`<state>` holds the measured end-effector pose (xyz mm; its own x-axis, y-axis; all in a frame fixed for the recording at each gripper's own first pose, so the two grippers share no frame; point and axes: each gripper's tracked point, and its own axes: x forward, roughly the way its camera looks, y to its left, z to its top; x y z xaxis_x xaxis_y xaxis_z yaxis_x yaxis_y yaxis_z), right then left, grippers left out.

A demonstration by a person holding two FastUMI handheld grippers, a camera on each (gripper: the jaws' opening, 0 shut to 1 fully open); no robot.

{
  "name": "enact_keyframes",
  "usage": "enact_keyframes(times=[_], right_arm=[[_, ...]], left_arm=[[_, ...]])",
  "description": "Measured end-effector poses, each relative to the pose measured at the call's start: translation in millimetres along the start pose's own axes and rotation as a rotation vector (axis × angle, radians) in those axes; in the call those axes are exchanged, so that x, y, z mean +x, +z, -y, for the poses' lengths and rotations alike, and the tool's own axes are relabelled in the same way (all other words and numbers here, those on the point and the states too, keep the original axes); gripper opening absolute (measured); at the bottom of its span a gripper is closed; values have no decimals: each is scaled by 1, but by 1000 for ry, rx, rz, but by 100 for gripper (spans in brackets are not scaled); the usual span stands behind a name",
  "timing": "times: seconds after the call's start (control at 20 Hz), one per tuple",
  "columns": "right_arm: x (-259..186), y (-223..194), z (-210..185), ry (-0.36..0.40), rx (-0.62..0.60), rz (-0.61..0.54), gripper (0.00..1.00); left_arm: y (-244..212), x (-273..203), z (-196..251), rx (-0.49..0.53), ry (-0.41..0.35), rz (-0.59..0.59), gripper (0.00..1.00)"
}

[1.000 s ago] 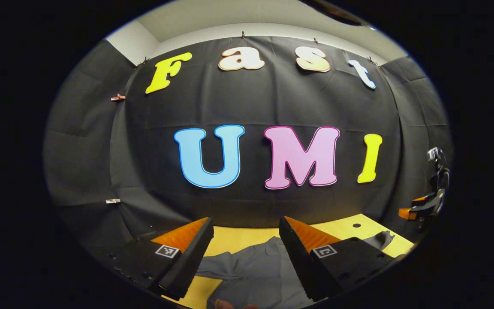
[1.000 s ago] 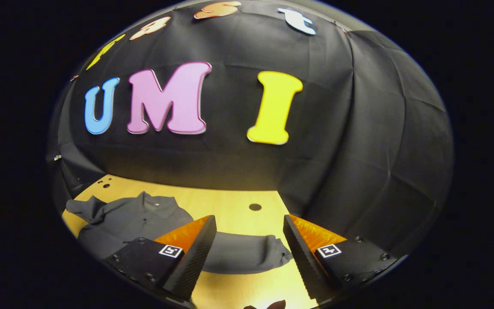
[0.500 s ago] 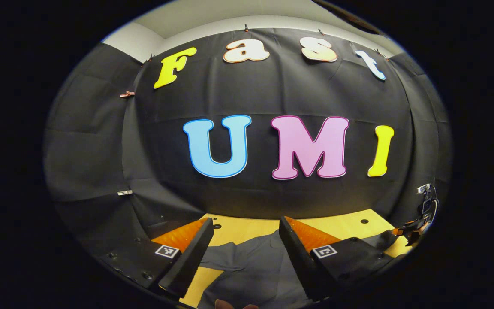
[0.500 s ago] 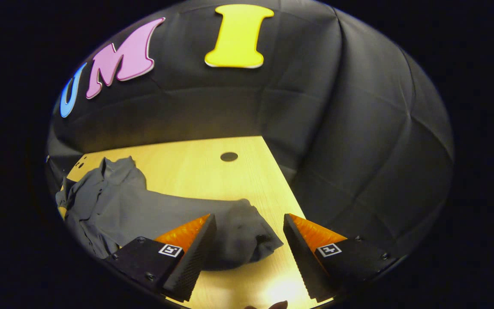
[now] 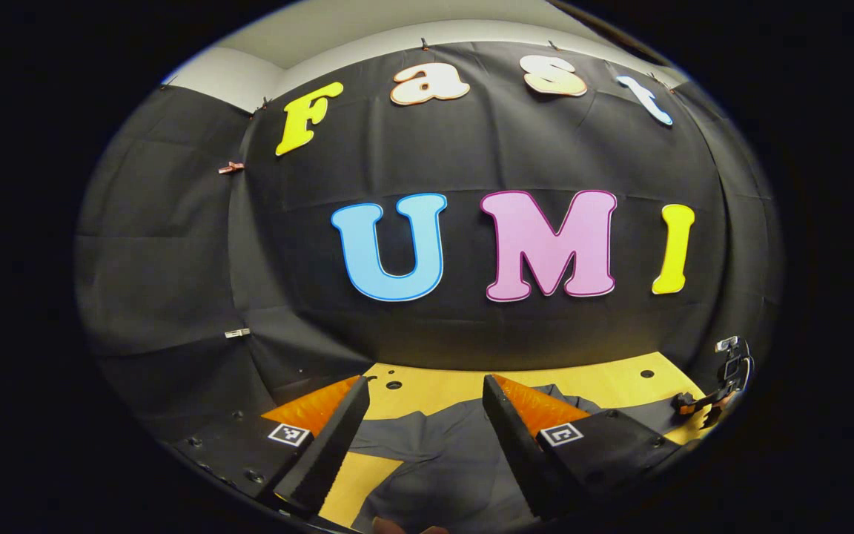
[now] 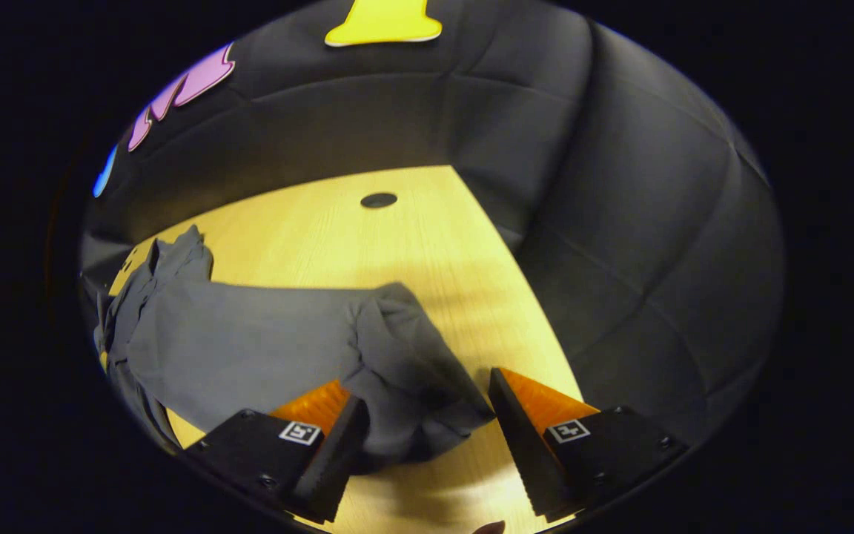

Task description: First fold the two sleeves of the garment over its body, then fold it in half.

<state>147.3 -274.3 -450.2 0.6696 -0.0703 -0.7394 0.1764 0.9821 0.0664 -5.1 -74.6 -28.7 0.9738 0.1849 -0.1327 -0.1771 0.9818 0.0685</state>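
Garment (image 6: 249, 348): grey, spread flat on worktop (image 6: 397, 245).
Right tool (image 6: 427, 437): fingers wide apart, straddling sleeve end (image 6: 412, 371).
Left tool (image 5: 423, 437): fingers wide apart, above garment body.

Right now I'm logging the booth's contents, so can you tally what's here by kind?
Gray shirt: 1
Wooden table: 1
Hand-held gripper: 2, the left and the right
Total: 4
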Motion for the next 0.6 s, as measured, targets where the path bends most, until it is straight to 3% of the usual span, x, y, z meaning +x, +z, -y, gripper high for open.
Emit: enact_keyframes(times=[0.1,0.2,0.25,0.35,0.6], right_arm=[[-2,-6,-9,20,-13,-16,79],[-4,-5,-19,34,-41,-19,45],[3,-1,-21,41,-45,-29,18],[-7,-3,-25,48,-46,-34,13],[-58,47,-35,41,-10,120,11]], left_arm=[[-2,-1,-4,-5,10,-6,97],[-2,-1,-8,-3,15,-7,98],[0,-1,-11,3,13,-1,99],[2,0,-21,11,17,10,99],[2,8,-50,-5,8,22,96]])
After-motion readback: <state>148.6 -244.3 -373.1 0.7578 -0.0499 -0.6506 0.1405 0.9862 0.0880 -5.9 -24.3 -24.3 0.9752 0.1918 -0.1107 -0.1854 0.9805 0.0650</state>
